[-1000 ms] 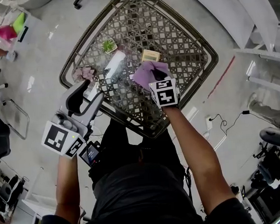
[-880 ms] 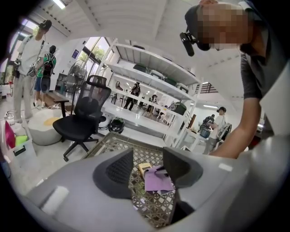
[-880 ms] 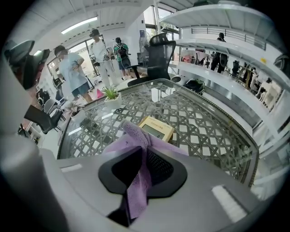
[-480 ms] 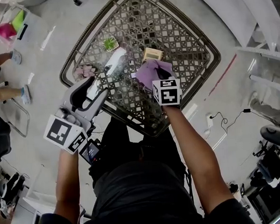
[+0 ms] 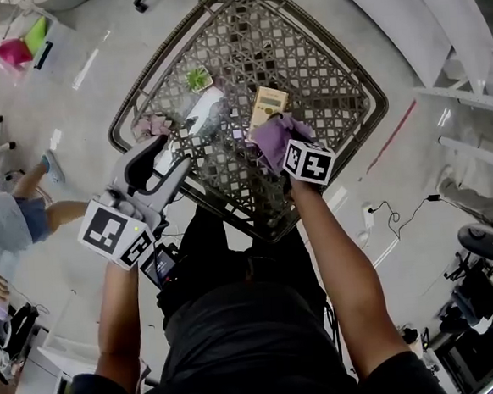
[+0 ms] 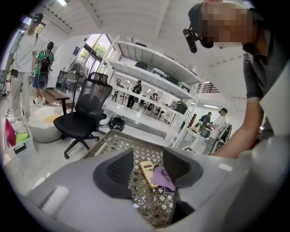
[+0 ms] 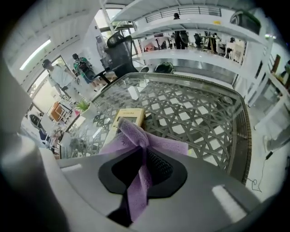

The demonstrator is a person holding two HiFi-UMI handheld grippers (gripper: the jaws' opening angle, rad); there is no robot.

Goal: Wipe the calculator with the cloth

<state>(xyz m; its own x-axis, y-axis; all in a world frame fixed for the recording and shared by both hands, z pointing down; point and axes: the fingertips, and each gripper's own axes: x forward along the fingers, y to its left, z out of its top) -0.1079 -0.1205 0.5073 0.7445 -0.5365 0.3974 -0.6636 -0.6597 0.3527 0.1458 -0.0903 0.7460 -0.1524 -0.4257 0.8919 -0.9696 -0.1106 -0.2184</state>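
A beige calculator (image 5: pixel 267 107) lies flat on the lattice table (image 5: pixel 339 82). My right gripper (image 5: pixel 285 145) points steeply down at its near end and is shut on a purple cloth (image 5: pixel 271 135), which drapes over the calculator's lower edge. In the right gripper view the cloth (image 7: pixel 141 138) bunches out between the jaws of the gripper (image 7: pixel 142 165), over the calculator (image 7: pixel 128 118). My left gripper (image 5: pixel 171 161) hangs open and empty at the table's left side. In the left gripper view the calculator (image 6: pixel 146 168) and cloth (image 6: pixel 162 177) show between the jaws of the gripper (image 6: pixel 147 168).
On the table's far left stand a small green plant (image 5: pixel 195 77), a white object (image 5: pixel 201 110) and a pinkish crumpled thing (image 5: pixel 150 125). A person (image 5: pixel 19 222) is on the floor at left. An office chair (image 6: pixel 86 113) and shelving stand beyond the table.
My right gripper has rolled and slid a little to the right with the cloth, so more of the calculator shows. The left gripper has hardly moved. The person at left has walked nearer.
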